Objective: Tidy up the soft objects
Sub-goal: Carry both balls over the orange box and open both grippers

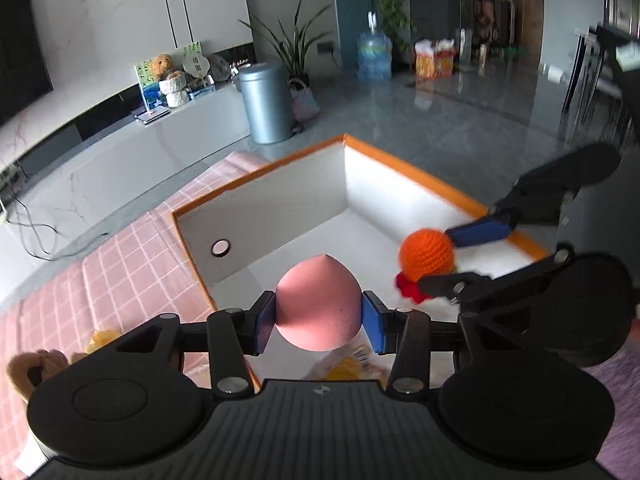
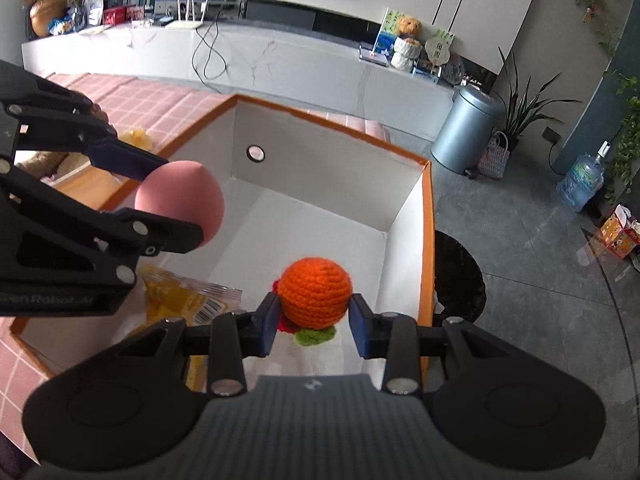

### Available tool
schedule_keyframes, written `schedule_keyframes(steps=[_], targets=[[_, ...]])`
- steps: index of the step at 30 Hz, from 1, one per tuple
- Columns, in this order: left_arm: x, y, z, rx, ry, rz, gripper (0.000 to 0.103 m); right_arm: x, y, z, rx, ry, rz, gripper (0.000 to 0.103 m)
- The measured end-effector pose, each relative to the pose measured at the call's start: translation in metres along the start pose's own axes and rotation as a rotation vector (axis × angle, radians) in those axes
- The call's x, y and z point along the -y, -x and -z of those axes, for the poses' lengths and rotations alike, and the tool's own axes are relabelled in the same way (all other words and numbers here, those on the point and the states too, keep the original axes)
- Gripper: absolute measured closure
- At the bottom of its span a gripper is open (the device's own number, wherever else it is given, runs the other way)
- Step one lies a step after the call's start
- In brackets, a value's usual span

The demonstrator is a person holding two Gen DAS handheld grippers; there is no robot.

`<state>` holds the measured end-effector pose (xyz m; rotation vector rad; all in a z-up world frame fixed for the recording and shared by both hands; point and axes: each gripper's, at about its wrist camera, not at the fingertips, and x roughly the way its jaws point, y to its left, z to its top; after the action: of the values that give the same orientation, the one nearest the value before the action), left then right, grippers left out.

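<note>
Left wrist view: the left gripper [image 1: 319, 316] clamps a pink sponge [image 1: 318, 306] between its blue pads, held over the open white box [image 1: 280, 208] with an orange rim.
Same view, right side: the right gripper [image 1: 440, 258] grips an orange ball [image 1: 427, 251] above the box floor.
Underneath: a pink checked cloth [image 1: 120, 264].

Right wrist view: the right gripper [image 2: 314, 320] pinches the crocheted orange ball [image 2: 315, 292], with red and green bits below it.
Left edge: the left gripper [image 2: 172, 204] carries the sponge [image 2: 182, 196] over the box [image 2: 320, 160].
Box floor: a yellow packet [image 2: 180, 296].
</note>
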<state>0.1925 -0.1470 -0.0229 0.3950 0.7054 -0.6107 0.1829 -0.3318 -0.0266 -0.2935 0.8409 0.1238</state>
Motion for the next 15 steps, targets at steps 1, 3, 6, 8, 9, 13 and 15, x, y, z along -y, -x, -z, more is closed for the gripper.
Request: schedule_keyframes(steps=[1,3,6,8,9,13,15], targets=[[0.001,-0.003,0.0,-0.007,-0.011,0.002,0.05,-0.001,-0.003,0.0,-0.007,0.008,0.003,0.066],[-0.001,-0.009,-0.001,-0.026,-0.007,0.03,0.05,0.0,-0.008,0.0,-0.022,0.018,0.004,0.066],[-0.003,-0.017,-0.001,-0.048,-0.011,0.042,0.05,0.003,-0.016,-0.002,-0.046,0.021,-0.003,0.066],[-0.004,-0.02,0.0,-0.06,-0.011,0.048,0.05,0.0,-0.017,0.001,-0.056,0.029,-0.001,0.066],[-0.004,-0.022,0.001,-0.064,-0.013,0.05,0.05,0.0,-0.018,0.001,-0.063,0.033,-0.003,0.065],[-0.003,-0.027,0.004,-0.084,-0.021,0.047,0.047,-0.002,-0.024,0.002,-0.092,0.044,-0.007,0.066],[-0.003,-0.028,0.006,-0.093,-0.024,0.049,0.044,-0.003,-0.024,0.002,-0.096,0.05,-0.004,0.066]])
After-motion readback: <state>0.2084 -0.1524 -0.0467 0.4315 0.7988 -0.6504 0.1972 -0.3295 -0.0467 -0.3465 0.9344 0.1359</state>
